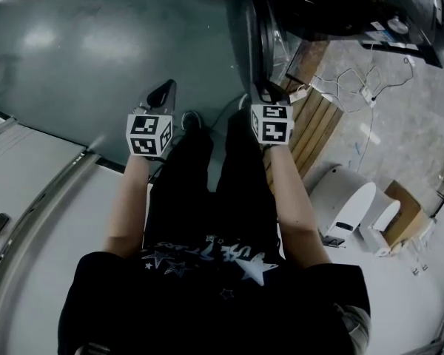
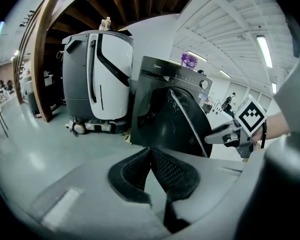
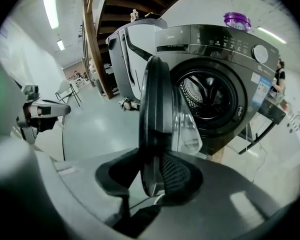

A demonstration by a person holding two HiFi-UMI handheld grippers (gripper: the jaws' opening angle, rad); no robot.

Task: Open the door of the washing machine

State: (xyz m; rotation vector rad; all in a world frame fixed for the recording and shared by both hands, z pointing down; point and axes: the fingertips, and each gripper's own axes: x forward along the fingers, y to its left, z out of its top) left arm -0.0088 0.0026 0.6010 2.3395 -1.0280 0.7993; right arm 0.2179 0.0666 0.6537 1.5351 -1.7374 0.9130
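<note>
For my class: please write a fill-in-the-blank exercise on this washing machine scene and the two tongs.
The washing machine door stands ___.
The right tongs clamp the machine's ___.
The left tongs hold ___.
The container atop the machine is ___.
Missing words: open, door, nothing, purple.

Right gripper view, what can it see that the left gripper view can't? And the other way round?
Only the right gripper view: the drum inside the washing machine, and the door edge pinched in the right tongs. Only the left gripper view: the left tongs, shut on nothing. Both: the open door, the purple container on top, and the white machine behind.
</note>
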